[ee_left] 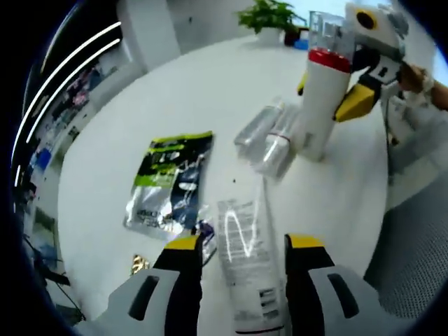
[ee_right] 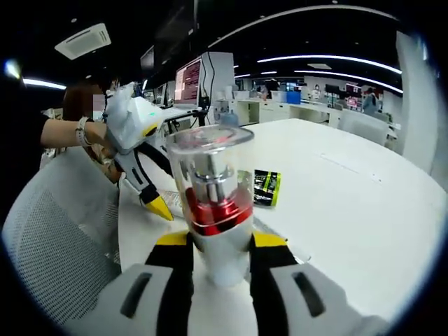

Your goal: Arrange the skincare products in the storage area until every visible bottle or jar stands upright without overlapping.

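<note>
White round bench [ee_left: 210, 91], seen from above in the left gripper view, carrying all the products. Mesh-backed chair [ee_right: 49, 245] at the bench edge, visible in the right gripper view.

Left gripper [ee_left: 241, 255]: yellow-tipped jaws spread on either side of a clear lying tube [ee_left: 245, 259] with a white cap end nearest the camera; whether the jaws touch the tube cannot be told. In the right gripper view this gripper [ee_right: 157, 203] enters from the left, held by a person's hand [ee_right: 98, 136].

Right gripper [ee_right: 220, 241]: jaws pinching the white body of a tall pump bottle [ee_right: 213, 210] with a red collar and clear overcap. In the left gripper view the same bottle [ee_left: 322, 98] stands upright on the bench, tilted slightly, with the right gripper [ee_left: 332, 94] at its upper part.

Black-and-green foil sachet [ee_left: 171, 185], flat on the bench left of the tube. Two clear small bottles [ee_left: 269, 140] lying side by side, touching, just beside the base of the pump bottle. Potted green plant [ee_left: 269, 17] at the far edge of the bench.
</note>
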Demonstrator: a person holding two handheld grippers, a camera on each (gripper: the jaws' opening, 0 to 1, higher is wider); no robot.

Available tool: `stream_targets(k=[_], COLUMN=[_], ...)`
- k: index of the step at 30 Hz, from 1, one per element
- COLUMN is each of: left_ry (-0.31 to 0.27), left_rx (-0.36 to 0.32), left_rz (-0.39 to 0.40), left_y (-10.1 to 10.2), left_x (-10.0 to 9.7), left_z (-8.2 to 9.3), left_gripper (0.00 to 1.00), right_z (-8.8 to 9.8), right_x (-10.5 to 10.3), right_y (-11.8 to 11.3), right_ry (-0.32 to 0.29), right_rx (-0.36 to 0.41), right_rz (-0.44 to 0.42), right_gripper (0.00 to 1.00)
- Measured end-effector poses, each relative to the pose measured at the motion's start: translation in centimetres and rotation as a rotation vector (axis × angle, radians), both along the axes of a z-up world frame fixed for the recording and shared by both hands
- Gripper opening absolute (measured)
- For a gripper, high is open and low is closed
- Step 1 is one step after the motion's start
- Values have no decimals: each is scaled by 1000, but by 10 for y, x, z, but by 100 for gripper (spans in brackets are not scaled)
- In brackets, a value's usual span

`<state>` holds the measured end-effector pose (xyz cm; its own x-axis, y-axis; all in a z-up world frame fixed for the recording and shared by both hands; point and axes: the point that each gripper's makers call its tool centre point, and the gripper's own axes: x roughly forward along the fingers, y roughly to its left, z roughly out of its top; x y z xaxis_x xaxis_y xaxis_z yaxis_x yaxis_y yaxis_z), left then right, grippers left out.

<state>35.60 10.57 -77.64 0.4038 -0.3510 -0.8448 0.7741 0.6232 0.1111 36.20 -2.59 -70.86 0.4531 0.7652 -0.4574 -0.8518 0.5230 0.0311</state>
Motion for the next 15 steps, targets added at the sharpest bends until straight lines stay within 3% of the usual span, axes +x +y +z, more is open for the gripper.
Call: stream_targets(k=[3, 8, 15], left_ry=[19, 34, 38], left_rx=[0, -2, -1], left_rz=[28, 44, 15], left_y=[5, 6, 1], left_x=[-3, -5, -7], left_z=[-1, -5, -5], left_gripper=[41, 36, 31], right_z=[0, 0, 0], right_x=[0, 0, 1], right_y=[0, 0, -1], right_ry=[3, 4, 7], right_rx=[8, 3, 7], right_rz=[-6, -5, -13], right_gripper=[30, 30, 31])
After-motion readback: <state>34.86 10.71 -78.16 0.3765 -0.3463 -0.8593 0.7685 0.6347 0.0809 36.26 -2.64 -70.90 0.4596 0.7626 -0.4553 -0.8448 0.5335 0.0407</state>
